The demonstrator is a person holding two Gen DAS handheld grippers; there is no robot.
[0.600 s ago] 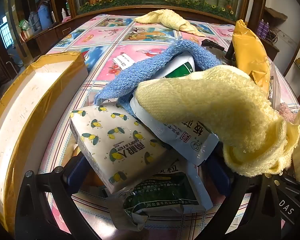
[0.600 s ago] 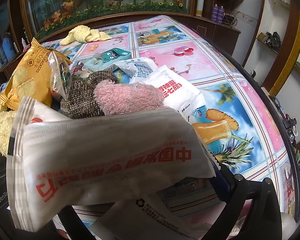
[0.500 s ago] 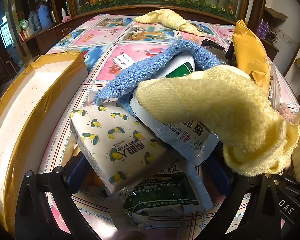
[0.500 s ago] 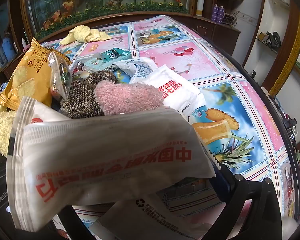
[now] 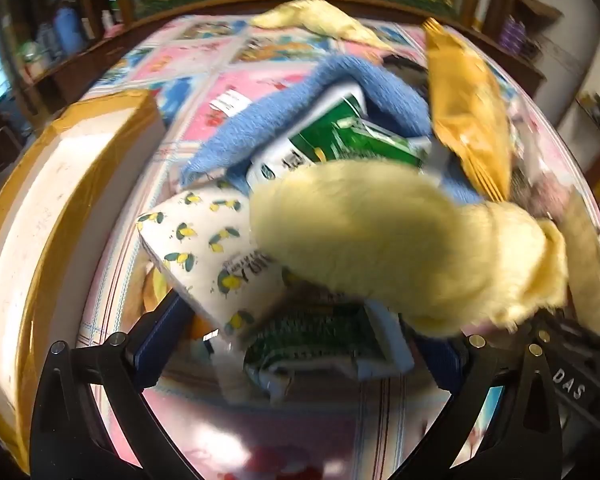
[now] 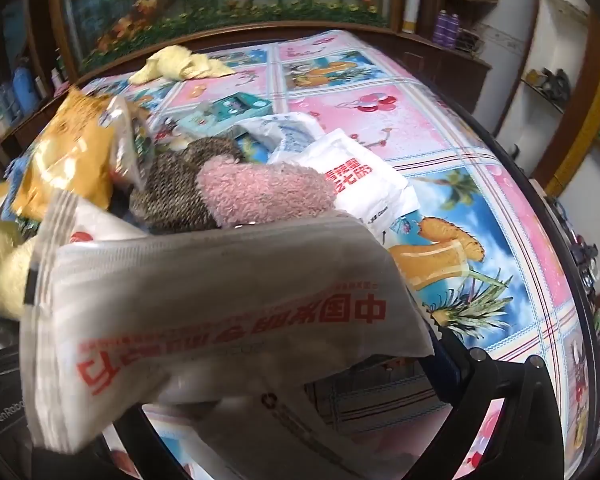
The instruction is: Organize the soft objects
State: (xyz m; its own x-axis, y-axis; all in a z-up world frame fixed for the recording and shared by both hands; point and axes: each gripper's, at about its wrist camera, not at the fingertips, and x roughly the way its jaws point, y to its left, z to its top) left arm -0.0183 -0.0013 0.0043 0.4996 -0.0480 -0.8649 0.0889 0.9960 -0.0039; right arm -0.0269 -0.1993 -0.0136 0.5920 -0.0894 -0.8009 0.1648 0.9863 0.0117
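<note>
Left view only: foam box [image 5: 52,216] on the left, blue towel [image 5: 260,128], lemon pack [image 5: 208,256]. Right view only: pink sock [image 6: 260,192], brown sock [image 6: 172,192], pineapple cloth [image 6: 460,152]. Left gripper [image 5: 300,356] wide open, gripping nothing; yellow towel [image 5: 400,248] lies above and right of its fingers. Right gripper [image 6: 284,408] wide open; white bag [image 6: 220,304] drapes across its jaws, contact unclear.

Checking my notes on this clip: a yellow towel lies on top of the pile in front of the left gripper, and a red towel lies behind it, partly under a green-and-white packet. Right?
Not quite. The towel behind the yellow towel is blue, not red, as the left wrist view shows. The green-and-white packet does lie partly over it.
</note>
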